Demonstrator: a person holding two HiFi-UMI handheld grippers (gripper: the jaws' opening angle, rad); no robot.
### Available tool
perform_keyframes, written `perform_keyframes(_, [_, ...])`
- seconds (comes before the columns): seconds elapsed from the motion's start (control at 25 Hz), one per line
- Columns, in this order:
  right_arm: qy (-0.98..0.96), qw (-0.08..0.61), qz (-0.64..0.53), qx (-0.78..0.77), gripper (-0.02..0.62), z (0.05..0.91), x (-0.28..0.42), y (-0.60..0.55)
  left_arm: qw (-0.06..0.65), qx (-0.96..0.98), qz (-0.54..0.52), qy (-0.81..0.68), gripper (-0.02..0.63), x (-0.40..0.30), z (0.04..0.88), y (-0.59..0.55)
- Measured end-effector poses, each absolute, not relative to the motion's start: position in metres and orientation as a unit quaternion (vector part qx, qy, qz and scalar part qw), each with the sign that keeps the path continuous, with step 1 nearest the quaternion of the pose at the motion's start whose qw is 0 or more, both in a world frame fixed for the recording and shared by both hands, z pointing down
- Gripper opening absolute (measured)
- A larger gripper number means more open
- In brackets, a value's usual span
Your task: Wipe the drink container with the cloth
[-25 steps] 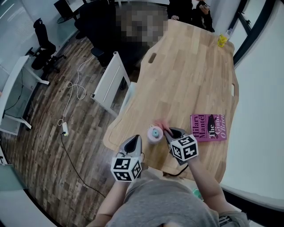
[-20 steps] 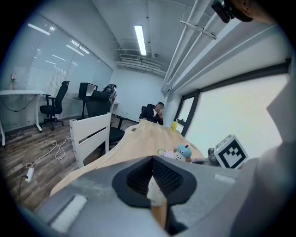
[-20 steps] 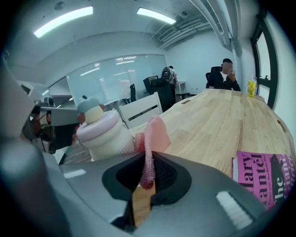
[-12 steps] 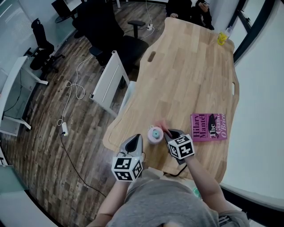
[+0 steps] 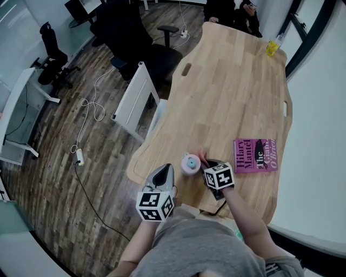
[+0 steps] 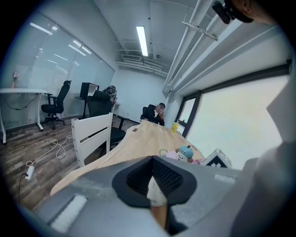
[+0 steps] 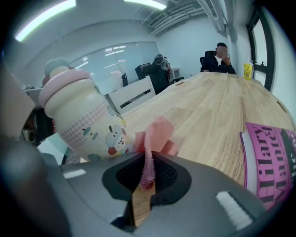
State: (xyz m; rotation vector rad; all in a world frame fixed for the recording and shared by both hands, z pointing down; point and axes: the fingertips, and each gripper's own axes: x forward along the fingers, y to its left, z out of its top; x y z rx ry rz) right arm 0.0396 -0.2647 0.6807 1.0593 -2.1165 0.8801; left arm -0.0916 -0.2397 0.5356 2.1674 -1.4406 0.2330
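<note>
The drink container [image 5: 189, 163] is a pink and cream cup with a small blue figure on its lid; it stands upright near the wooden table's [image 5: 232, 92] near edge. My right gripper [image 5: 208, 162] sits just right of it, shut on a pink cloth [image 5: 203, 158]. In the right gripper view the cloth [image 7: 154, 136] sticks up from the pinched jaws of the right gripper [image 7: 148, 159], close beside the container [image 7: 83, 120]. My left gripper [image 5: 164, 170] hovers left of the container, shut and holding nothing. The left gripper view shows the container's top [image 6: 182, 152] beyond the left gripper [image 6: 152, 163].
A pink book [image 5: 255, 155] lies flat to the right of the right gripper. A yellow bottle [image 5: 272, 47] stands at the table's far end, where a person [image 5: 232, 11] sits. A white rack [image 5: 135, 97] and office chairs [image 5: 54, 59] stand off the table's left side.
My right gripper with the cloth has edged slightly closer to the container. The left gripper and the container have stayed put.
</note>
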Motion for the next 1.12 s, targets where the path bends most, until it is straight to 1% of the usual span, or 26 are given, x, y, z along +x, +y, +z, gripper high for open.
perform_keyframes(0.16, [-0.790,0.312,0.343,0.402,0.031,0.691,0.041,-0.263,0.261,0.799,0.086,-0.534,0.005,-0.092,0.536,-0.236])
perform_keyframes(0.32, [-0.785,0.306,0.355,0.406,0.031,0.695,0.043,-0.264,0.258,0.798,0.085,-0.538,0.004,-0.091,0.534,-0.232])
perform_keyframes(0.72, [-0.784,0.307,0.328,0.429,0.031,0.686,0.052,-0.259,0.251,0.795,0.081,-0.545,0.004,-0.087,0.527,-0.214])
perform_keyframes(1.12, [-0.788,0.241,0.286,0.490,0.031,0.632,0.087,-0.250,0.246,0.797,0.075,-0.547,0.003,-0.071,0.520,-0.191])
